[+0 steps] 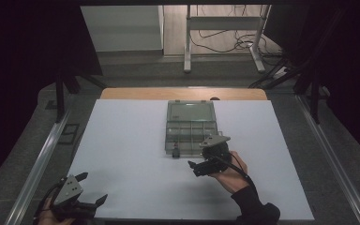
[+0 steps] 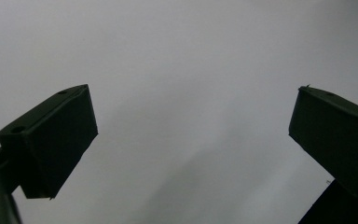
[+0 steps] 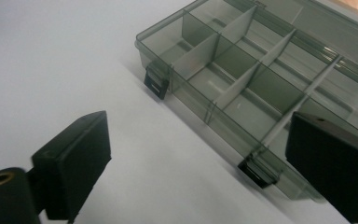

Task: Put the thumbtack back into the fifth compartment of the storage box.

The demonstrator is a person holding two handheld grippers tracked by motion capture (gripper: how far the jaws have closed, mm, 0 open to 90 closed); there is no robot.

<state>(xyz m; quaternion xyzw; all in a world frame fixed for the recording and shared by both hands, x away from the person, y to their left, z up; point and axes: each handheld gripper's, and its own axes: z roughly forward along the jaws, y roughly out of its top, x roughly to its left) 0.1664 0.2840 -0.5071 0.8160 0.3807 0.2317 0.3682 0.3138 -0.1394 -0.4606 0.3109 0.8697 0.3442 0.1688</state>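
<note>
Organizer box (image 1: 190,126) lies open beside right gripper (image 1: 205,165), jaws apart.

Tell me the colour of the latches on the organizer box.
The latches are black, on the smoky transparent box. Clearest in the right gripper view.

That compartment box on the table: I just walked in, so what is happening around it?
A person holds a gripper in each hand over a white tabletop. The clear compartment box lies open, lid folded back, its compartments apparently empty. The right gripper hovers open beside the box's front latches, touching nothing. The left gripper waits open at the near left corner.
</note>
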